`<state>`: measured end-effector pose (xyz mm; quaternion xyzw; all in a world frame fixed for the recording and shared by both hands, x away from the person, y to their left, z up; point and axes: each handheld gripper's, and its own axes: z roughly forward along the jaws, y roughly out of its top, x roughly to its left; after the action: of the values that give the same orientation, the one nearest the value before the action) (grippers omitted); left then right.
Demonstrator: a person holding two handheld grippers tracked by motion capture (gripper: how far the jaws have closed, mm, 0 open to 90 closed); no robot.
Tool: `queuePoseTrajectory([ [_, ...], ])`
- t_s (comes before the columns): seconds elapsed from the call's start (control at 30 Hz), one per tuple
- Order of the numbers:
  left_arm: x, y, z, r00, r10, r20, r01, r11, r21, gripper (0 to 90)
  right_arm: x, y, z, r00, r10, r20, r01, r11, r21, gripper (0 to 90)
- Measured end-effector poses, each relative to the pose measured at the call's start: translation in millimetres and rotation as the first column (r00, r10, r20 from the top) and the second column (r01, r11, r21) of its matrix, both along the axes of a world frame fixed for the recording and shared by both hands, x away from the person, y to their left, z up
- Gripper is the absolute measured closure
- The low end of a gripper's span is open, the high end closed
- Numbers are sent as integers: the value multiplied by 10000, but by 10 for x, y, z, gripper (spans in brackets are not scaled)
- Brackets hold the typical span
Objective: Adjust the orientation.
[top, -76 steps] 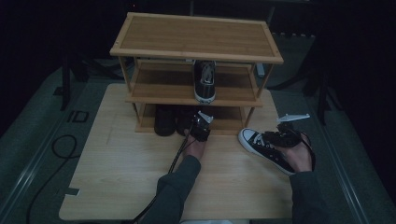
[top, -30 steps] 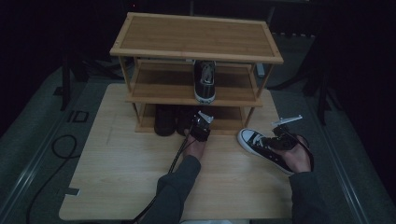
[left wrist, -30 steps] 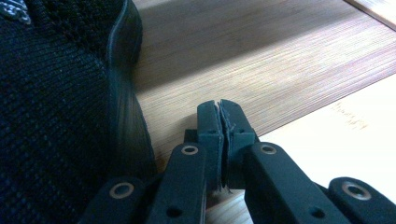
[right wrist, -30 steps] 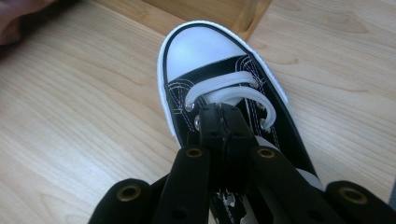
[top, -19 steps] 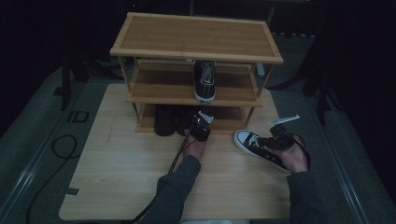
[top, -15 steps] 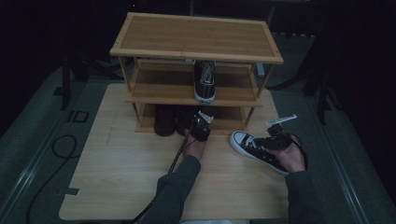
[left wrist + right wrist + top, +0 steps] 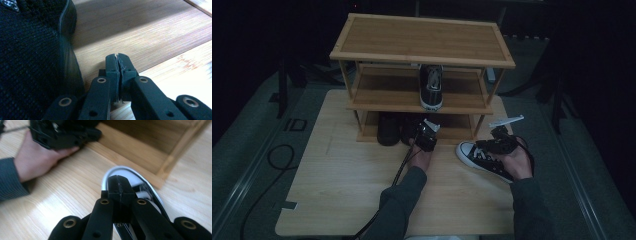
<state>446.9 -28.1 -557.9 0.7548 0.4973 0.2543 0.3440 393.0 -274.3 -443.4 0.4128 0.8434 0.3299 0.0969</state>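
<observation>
Gripping black low-top sneaker point(image 7: 483, 159), white toe cap, white laces: right tool point(image 7: 490, 146) clenched.

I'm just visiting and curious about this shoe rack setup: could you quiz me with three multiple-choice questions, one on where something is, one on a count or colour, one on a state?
1. Where does the black-and-white sneaker by the right gripper lie?
A. on the rack's top board
B. on the wooden table, in front of the rack
C. on the floor

2. How many shoes stand on the rack's middle shelf?
A. one
B. two
C. none

3. How do the left gripper's jaws stand?
A. wide open
B. shut on a shoe
C. shut, with nothing between them

Answers: 1 B, the high view shows it on the table. 2 A, a single shoe stands there. 3 C, the left gripper view shows the jaws pressed together beside a black shoe.
</observation>
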Motion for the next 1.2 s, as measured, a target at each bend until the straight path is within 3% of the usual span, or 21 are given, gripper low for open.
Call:
queuePoseTrajectory([
  [0.3, 0, -4, -1, 10000, 12, 21, -12, 10000, -4, 878, -154, -425, -92, 9948, -1014, 72, 1014, 9948, 11, 855],
  [0.63, 0, -4, -1, 10000, 9, 21, -9, 10000, -2, 879, -385, -686, -143, 9884, -1507, 165, 1508, 9886, -51, 772],
  [0.83, 0, -4, -1, 10000, 3, 25, -3, 10000, 6, 878, -456, -722, -271, 9872, -1576, -223, 1571, 9873, -224, 774],
  [0.9, 0, -4, -1, 10000, 4, 27, -4, 10000, 3, 878, -470, -711, -310, 9888, -1450, -347, 1440, 9891, -306, 847],
  [1.2, -1, -4, -1, 10000, 3, 27, -3, 10000, 15, 878, -562, -577, -251, 9953, -907, -339, 892, 9951, -416, 886],
])
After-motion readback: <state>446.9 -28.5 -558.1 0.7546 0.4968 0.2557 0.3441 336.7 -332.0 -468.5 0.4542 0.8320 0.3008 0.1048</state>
